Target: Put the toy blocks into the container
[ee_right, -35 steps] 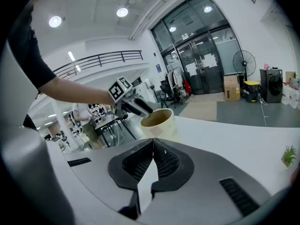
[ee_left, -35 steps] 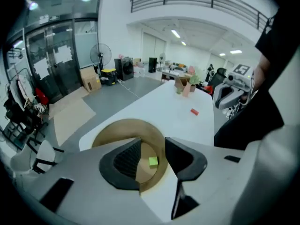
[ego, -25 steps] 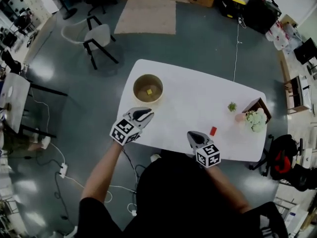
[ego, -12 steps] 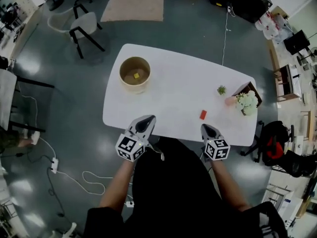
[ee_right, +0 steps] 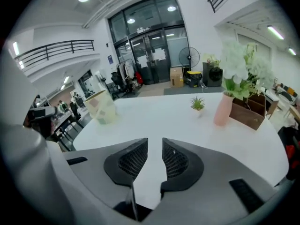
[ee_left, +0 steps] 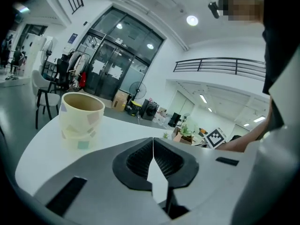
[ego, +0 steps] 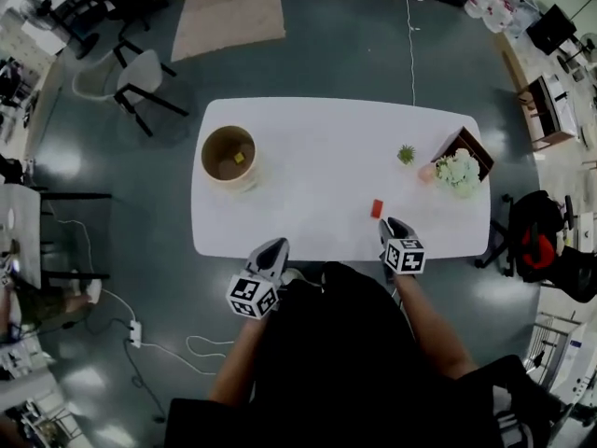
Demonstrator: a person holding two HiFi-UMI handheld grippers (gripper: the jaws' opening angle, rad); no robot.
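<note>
We stand at the near long edge of a white table [ego: 317,138], which is the biggest thing before us, on a grey floor [ego: 354,54]. On its left end sits the container [ego: 216,168], a round pale cup with faint coloured patches on its wall; in the left gripper view it stands upright, ahead and to the left [ee_left: 81,121]. At the far right end we see a wooden box holding white flowers [ego: 459,168], with a pink vase [ego: 426,173] just beside it.

Our left gripper [ego: 276,245] hangs at the table's near edge, well apart from the container. Its jaws are clenched together with nothing between them, the tips meeting in a thin line in the left gripper view [ee_left: 153,146]. Our right gripper [ego: 392,223] is over the near edge further right. Its jaws have just been opening and now stand a little apart, with only bare table top showing in the gap [ee_right: 155,156].

A small green plant [ego: 406,153] stands left of the vase. The red block [ego: 377,209] lies on the table just beyond the right gripper's tips, not touched by them. The yellow block [ego: 239,158] lies inside the container.
</note>
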